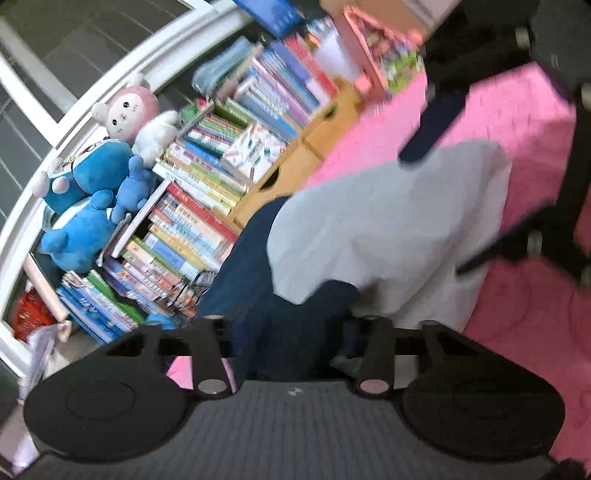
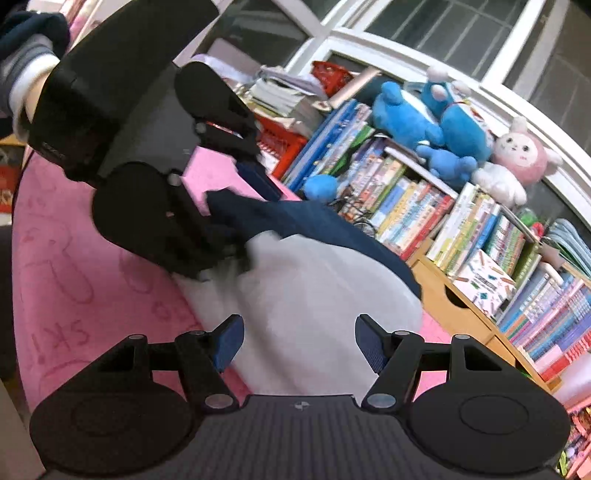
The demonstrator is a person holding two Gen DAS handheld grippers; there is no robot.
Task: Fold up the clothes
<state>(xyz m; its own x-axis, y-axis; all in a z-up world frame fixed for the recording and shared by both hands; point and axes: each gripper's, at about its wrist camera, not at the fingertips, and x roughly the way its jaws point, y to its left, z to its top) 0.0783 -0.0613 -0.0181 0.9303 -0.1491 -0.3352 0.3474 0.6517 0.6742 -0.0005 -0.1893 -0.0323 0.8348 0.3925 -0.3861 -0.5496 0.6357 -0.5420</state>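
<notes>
Surface: I work over a pink mat [image 2: 74, 266] with faint drawn outlines; it fills the view from 6 to 9 o'clock in my right camera and the 3 o'clock side in my left camera.
Room: white-framed windows [image 2: 461, 33] run behind everything, at 12 to 2 o'clock in my right view.
Clothes: a garment with a white body [image 2: 317, 295] and a navy part [image 2: 314, 221] lies heaped mid-mat, straight ahead of my right tongs.
Left gripper [image 2: 225, 221]: from the right camera I see it at 10 o'clock, its jaws drawn in on the navy fabric at the garment's far edge; in its own camera that dark cloth runs up between the fingers.
Right gripper [image 2: 299, 345]: released, blue pads apart, the white cloth lying between and beyond them; I cannot tell whether the pads touch it.
Around: a low wooden shelf [image 2: 458, 295] packed with books [image 2: 417, 210] borders the mat at 3 o'clock; blue plush toys [image 2: 436, 118] and a pink-and-white plush [image 2: 517, 158] sit on top.
In the way: my left tool's black body blocks the 10 to 11 o'clock part of the right view; a striped sleeve [image 2: 22, 62] shows behind it.
Image: both views are motion-blurred.
</notes>
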